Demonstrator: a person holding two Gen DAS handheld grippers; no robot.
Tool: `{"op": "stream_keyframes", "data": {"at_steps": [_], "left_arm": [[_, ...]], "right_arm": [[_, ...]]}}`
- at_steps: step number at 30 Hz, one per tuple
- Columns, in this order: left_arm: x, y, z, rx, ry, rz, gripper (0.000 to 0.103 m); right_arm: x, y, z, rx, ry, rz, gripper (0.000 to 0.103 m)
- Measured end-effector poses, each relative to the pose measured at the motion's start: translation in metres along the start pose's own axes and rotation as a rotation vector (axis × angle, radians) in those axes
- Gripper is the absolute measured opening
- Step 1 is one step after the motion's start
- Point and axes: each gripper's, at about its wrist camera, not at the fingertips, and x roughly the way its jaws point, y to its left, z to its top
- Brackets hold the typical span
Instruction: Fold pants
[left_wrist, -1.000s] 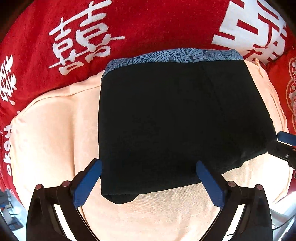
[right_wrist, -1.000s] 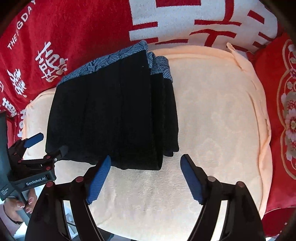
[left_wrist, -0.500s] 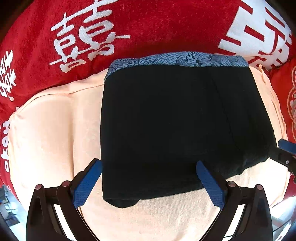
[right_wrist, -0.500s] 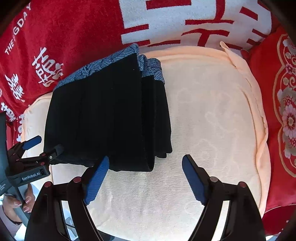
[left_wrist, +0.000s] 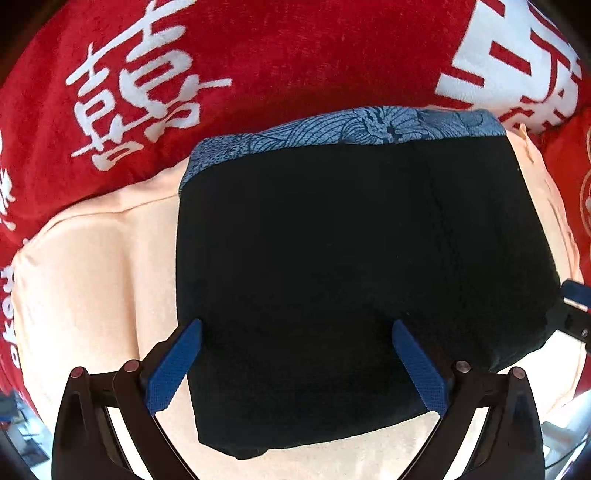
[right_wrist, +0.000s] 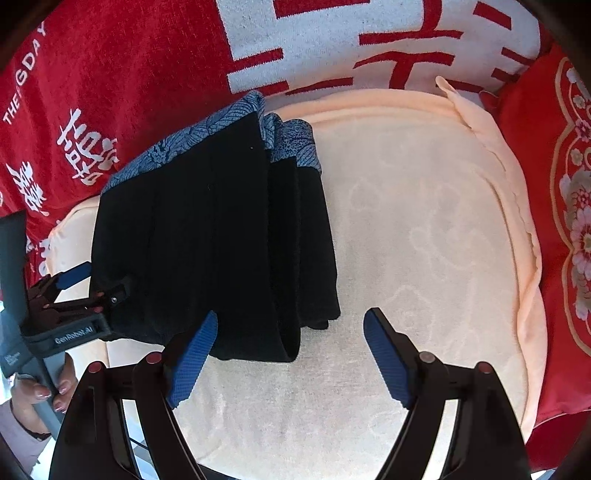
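The black pants (left_wrist: 351, 266) with a blue patterned waistband (left_wrist: 354, 127) lie folded into a thick rectangle on a peach cushion (left_wrist: 96, 280). My left gripper (left_wrist: 295, 365) is open, its blue fingers spread over the near part of the pants. In the right wrist view the pants (right_wrist: 207, 236) lie on the left part of the cushion (right_wrist: 424, 229), with stacked layers showing at their right edge. My right gripper (right_wrist: 288, 354) is open and empty, just in front of the pants' near right corner. The left gripper also shows in the right wrist view (right_wrist: 96, 280), at the pants' left edge.
A red blanket with white characters (left_wrist: 140, 96) lies behind the cushion. A red embroidered pillow (right_wrist: 565, 206) sits at the right. A hand (right_wrist: 44, 387) holds the left gripper's handle at the lower left.
Both grippers have moved forward towards the pants. The left gripper's fingers now reach over the near part of the pants. The pants have not changed shape.
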Motion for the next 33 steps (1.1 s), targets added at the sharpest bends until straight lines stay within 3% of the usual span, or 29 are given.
{"op": "stream_keyframes", "data": {"at_steps": [12, 21, 25, 33], "left_arm": [[0.001, 0.003, 0.002, -0.007, 0.000, -0.055, 0.102], [-0.010, 0.060, 0.021, -0.105, -0.031, -0.103, 0.102], [-0.003, 0.081, 0.031, -0.126, -0.011, -0.119, 0.102], [0.013, 0.097, 0.017, -0.144, 0.028, -0.208, 0.102]], "right_arm": [[0.002, -0.007, 0.006, -0.008, 0.000, 0.032, 0.084], [-0.002, -0.020, 0.015, -0.018, 0.005, 0.021, 0.091], [-0.002, -0.032, 0.019, 0.033, 0.008, 0.055, 0.092], [0.005, -0.046, 0.015, 0.105, 0.018, 0.115, 0.095]]}}
